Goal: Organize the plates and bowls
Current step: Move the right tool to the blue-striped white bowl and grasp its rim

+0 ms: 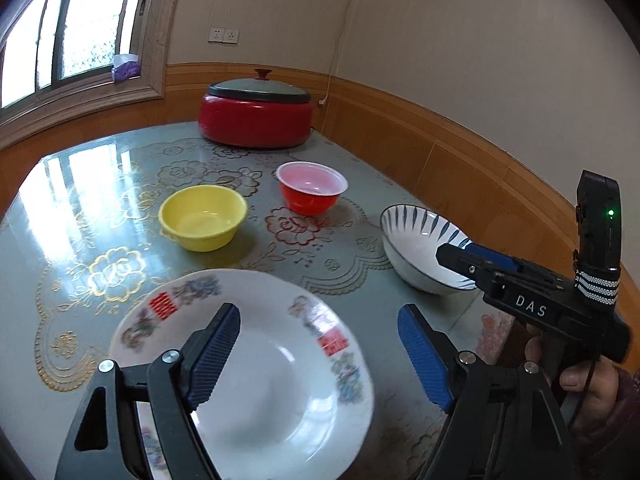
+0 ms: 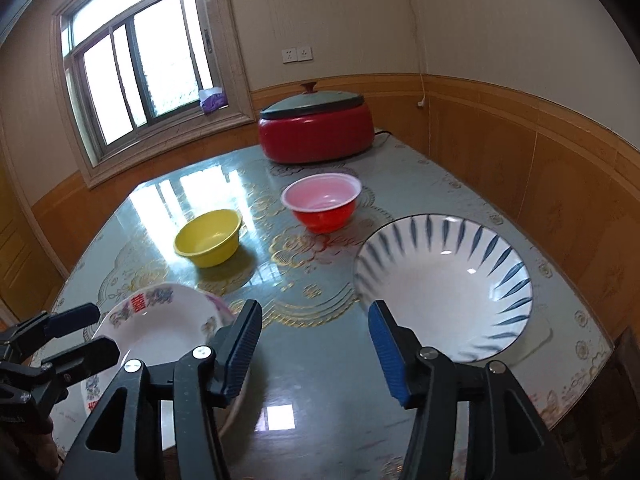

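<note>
Two claws, both mine, both holding nothing. My left gripper [image 1: 320,354] is spread wide above the white floral plate [image 1: 256,380], pads clear of it, plate lying nearest me on the table [image 1: 60,216]. My right gripper [image 2: 316,354] is about half open, bare tabletop between its pads; the blue-striped bowl [image 2: 448,284] sits just beyond and to the right of its right finger, not touched. In the left view the right gripper's tip overlaps that bowl's near rim; contact can't be told. Farther out, mid-table: yellow bowl [image 1: 202,216] on the left, red bowl [image 1: 312,188] with its pale inside to its right, apart from each other. Farthest, near the wall: red cooker [image 1: 256,114] with a grey lid.
</note>
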Demonstrator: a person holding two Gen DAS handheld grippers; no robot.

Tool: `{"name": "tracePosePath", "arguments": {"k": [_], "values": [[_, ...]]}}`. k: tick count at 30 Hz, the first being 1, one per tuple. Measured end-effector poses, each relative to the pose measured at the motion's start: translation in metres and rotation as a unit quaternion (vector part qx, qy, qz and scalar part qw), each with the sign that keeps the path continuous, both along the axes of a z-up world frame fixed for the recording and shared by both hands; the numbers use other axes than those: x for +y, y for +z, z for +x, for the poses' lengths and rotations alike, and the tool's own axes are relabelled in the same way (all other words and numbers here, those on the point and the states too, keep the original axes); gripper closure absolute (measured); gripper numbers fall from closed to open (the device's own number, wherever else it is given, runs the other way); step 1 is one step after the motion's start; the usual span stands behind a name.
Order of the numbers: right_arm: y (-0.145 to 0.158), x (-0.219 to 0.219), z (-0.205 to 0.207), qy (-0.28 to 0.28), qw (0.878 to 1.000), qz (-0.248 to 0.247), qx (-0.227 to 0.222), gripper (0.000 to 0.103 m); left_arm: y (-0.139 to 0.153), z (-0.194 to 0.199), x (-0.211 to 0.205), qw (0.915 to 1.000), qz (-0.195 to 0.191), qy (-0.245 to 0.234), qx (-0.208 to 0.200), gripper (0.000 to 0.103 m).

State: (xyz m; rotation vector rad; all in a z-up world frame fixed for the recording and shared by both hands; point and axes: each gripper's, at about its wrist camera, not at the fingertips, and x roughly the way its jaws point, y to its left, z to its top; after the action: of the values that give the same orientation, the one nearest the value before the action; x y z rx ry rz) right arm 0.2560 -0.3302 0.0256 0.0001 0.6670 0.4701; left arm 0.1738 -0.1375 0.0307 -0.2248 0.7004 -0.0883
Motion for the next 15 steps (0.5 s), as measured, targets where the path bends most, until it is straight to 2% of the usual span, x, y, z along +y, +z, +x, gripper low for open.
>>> {"name": "tracePosePath", "arguments": {"k": [2, 4, 10, 13, 15], "values": [[0.003, -0.028, 0.016, -0.020, 1.000, 0.007, -0.003, 0.047, 0.000, 0.018, -0.021, 0.9999, 0.009, -0.004, 0.005, 0.021], [0.003, -0.055, 0.034, -0.037, 0.999, 0.018, 0.007, 0.047, -0.001, 0.034, -0.039, 0.9999, 0.002, -0.010, 0.011, 0.022], [-0.020, -0.115, 0.089, -0.073, 0.994, 0.037, 0.073, 0.047, -0.021, 0.081, -0.077, 0.9990, -0.008, -0.007, 0.044, 0.025], [-0.035, -0.131, 0.111, -0.067, 0.990, 0.060, 0.108, 0.047, -0.029, 0.101, -0.094, 0.9984, 0.000, -0.012, 0.055, 0.038], [-0.043, -0.135, 0.123, -0.063, 0.989, 0.056, 0.122, 0.051, -0.036, 0.113, -0.101, 0.9976, 0.002, -0.011, 0.068, 0.043]]}}
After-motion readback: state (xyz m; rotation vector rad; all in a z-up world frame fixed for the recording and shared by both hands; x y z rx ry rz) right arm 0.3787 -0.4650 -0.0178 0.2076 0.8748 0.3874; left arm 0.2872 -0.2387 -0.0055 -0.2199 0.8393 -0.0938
